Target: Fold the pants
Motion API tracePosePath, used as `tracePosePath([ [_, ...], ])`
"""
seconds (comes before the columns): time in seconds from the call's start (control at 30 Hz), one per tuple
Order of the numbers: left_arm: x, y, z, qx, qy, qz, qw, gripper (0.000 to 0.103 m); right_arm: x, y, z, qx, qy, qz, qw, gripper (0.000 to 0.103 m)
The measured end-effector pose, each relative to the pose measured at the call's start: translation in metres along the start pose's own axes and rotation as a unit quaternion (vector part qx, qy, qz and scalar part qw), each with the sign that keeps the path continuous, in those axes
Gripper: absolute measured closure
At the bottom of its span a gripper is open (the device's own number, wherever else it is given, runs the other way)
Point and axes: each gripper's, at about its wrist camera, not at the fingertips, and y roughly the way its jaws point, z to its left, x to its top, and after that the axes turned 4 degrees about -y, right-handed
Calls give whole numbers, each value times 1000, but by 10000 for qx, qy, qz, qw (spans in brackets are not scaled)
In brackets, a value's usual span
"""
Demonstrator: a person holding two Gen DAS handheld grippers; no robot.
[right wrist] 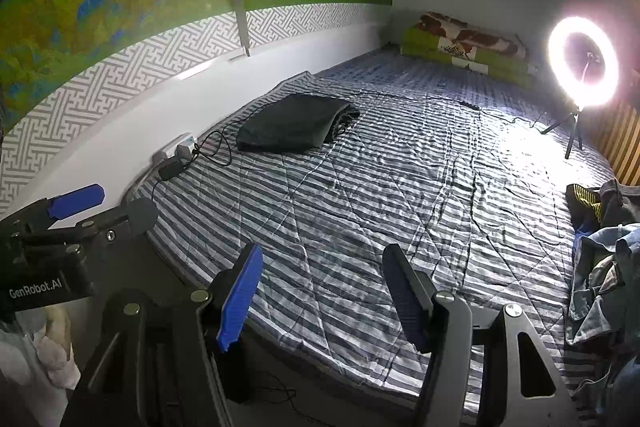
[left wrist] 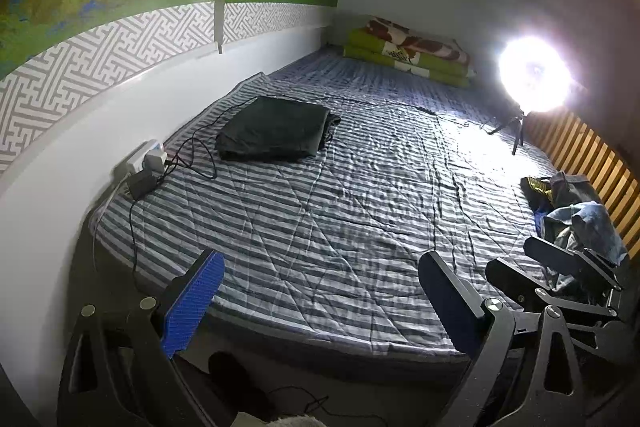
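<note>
A dark folded pair of pants (left wrist: 276, 131) (right wrist: 296, 125) lies on the striped bed (left wrist: 360, 211) (right wrist: 360, 203), far left near the wall. A heap of unfolded clothes (left wrist: 576, 211), with blue jeans (right wrist: 600, 267) on top, sits at the bed's right edge. My left gripper (left wrist: 320, 291) (right wrist: 128, 203) hangs open over the near edge of the bed, nothing between its blue pads (left wrist: 192, 303). My right gripper (right wrist: 322, 291) (left wrist: 510, 257) stands beside it, also open and holding nothing, just left of the heap.
A lit ring light on a small tripod (left wrist: 534, 75) (right wrist: 582, 63) stands at the back right. Folded green bedding (left wrist: 408, 53) lies at the far end. A power strip with cables (left wrist: 146, 163) (right wrist: 176, 153) sits along the left wall. A wooden slatted board (left wrist: 588, 163) borders the right side.
</note>
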Motion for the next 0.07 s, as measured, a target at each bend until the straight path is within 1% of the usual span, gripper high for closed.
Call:
tracePosePath([
  [0.07,1,3,2,43,5,-9,10000,3,0,2,0,-2,0,16,10000,44],
])
